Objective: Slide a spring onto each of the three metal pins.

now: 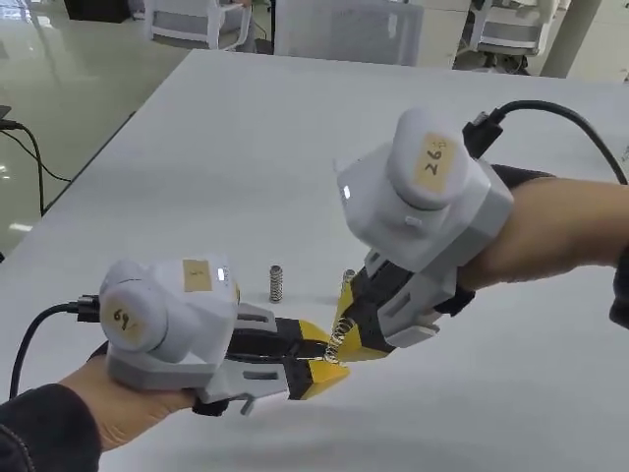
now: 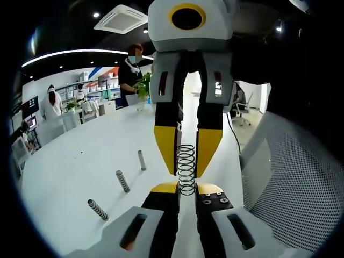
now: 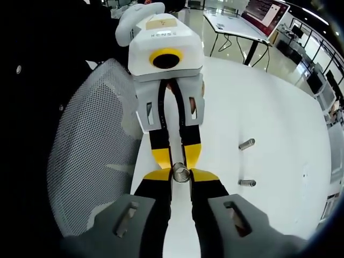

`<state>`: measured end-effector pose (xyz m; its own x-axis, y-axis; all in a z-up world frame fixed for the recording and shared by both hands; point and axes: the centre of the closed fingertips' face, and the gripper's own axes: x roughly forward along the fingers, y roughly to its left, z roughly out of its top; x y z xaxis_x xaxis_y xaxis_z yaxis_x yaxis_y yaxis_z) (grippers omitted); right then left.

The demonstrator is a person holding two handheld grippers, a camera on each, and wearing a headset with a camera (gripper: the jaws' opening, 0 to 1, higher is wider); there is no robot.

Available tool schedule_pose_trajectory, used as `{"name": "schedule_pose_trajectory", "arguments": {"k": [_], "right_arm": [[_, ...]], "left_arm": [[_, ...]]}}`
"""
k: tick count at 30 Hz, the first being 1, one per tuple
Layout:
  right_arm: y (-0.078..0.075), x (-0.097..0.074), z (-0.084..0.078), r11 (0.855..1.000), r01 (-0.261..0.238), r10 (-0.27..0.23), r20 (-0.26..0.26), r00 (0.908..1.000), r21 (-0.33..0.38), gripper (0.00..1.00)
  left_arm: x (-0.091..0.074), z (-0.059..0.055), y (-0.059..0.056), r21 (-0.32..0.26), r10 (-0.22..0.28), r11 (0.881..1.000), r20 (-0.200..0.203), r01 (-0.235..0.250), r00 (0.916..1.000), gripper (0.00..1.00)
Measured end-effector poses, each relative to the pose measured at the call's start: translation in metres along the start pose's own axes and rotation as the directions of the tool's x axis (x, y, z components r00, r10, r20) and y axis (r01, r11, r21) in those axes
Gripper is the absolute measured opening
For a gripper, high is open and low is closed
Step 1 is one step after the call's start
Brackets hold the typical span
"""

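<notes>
Location: an open office with a glossy floor and mesh-backed chairs point(image 1: 349, 31) standing beyond a broad white bench point(image 1: 246, 147), whose top is smooth and matt.

Step in hand: judged from the pins, this is the third and last fitting. In the left gripper view three short metal pins stand in a row on the bench. The near pin point(image 2: 98, 209) and the middle pin point(image 2: 123, 180) each wear a coil. The far pin point(image 2: 142, 159) is bare, a plain polished cylinder.

The loose spring point(image 2: 186, 169) is off the bench, held in the air between the two grippers, which meet nose to nose short of the pins. The left hand-held gripper point(image 2: 187, 189) is drawn in narrow on one end of the spring. The right hand-held gripper point(image 3: 181, 175) is drawn in narrow on the other, its tips flanking the coil closely. This reads as a handover or re-grip — which side bears the load cannot be told.

Next move, in the inspector's judgement: one gripper must let go. The other must then turn the spring until its bore lines up with the far pin and lower it over the top. Alignment is the main demand, and a hard pinch would likely distort the coil.

Materials: the spring is fine bright wire, open-wound, and its round bore shows end-on in the right gripper view. The jaws are black with yellow wedge-shaped tips — the housings are white moulded plastic with rounded corners.
</notes>
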<state>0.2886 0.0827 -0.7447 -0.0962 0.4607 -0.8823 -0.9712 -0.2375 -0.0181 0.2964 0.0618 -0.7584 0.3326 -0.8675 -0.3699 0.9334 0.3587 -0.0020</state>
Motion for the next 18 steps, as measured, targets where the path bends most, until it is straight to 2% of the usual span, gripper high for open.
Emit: {"name": "schedule_pose_trajectory", "arguments": {"k": [13, 18], "right_arm": [[-0.0012, -0.0006, 0.0005, 1.000, 0.002, -0.002, -0.003, 1.0000, 0.011, 0.13], [-0.0039, -0.0023, 0.0005, 1.000, 0.009, -0.009, -0.003, 1.0000, 0.019, 0.13]], "left_arm": [[-0.0007, 0.0008, 0.0030, 0.000, 0.014, 1.000, 0.009, -0.014, 0.9999, 0.08], [-0.0004, -0.0016, 0.0027, -0.008, 0.010, 1.000, 0.005, -0.010, 0.9999, 0.15]]}}
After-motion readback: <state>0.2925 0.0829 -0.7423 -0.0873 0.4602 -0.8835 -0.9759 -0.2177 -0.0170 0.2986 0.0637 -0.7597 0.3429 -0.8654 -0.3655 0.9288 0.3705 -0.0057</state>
